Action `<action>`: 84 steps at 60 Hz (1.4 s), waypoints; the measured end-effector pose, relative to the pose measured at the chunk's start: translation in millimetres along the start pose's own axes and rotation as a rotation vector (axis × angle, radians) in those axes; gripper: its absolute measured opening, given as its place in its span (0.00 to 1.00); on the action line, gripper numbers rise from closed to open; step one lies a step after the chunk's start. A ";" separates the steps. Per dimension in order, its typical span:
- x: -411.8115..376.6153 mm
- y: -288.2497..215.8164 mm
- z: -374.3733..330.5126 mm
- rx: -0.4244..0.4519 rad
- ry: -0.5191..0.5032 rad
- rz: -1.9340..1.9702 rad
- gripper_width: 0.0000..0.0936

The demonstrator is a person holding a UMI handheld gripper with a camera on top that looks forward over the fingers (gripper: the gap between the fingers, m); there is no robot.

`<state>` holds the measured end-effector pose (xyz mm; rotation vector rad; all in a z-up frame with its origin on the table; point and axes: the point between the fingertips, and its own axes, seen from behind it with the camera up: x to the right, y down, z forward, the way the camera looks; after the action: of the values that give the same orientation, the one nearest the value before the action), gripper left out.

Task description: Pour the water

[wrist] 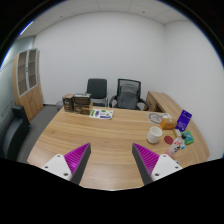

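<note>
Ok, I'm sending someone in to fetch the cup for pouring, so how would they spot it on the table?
Start at the long wooden table that fills the room. A small cluster of things sits beyond the open gripper, off its right finger, by the table's edge. The cup is the pale, round, open-topped one nearest the table's middle; its neighbours are purple or multicoloured.

This was an office, most likely a meeting room. A long wooden table [95,135] filled the middle, with two black office chairs [112,93] drawn up at its far side. A tall cabinet [30,82] stood against the plain white wall, and a low wooden sideboard [165,102] sat opposite (papers [101,114] lay on the table).
</note>
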<state>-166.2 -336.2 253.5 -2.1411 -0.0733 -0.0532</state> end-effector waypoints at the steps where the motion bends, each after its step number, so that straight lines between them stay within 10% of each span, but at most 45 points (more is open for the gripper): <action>1: 1.7 0.9 0.1 -0.002 0.004 0.000 0.92; 32: 220.3 116.8 58.7 -0.049 0.103 0.046 0.92; 54: 345.9 129.7 169.5 0.086 0.057 0.052 0.88; 67: 354.2 131.7 216.6 0.111 0.001 0.069 0.52; 84: 351.1 121.8 214.2 0.158 -0.001 0.067 0.30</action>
<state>194.9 -210.5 59.0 -1.9837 -0.0062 -0.0064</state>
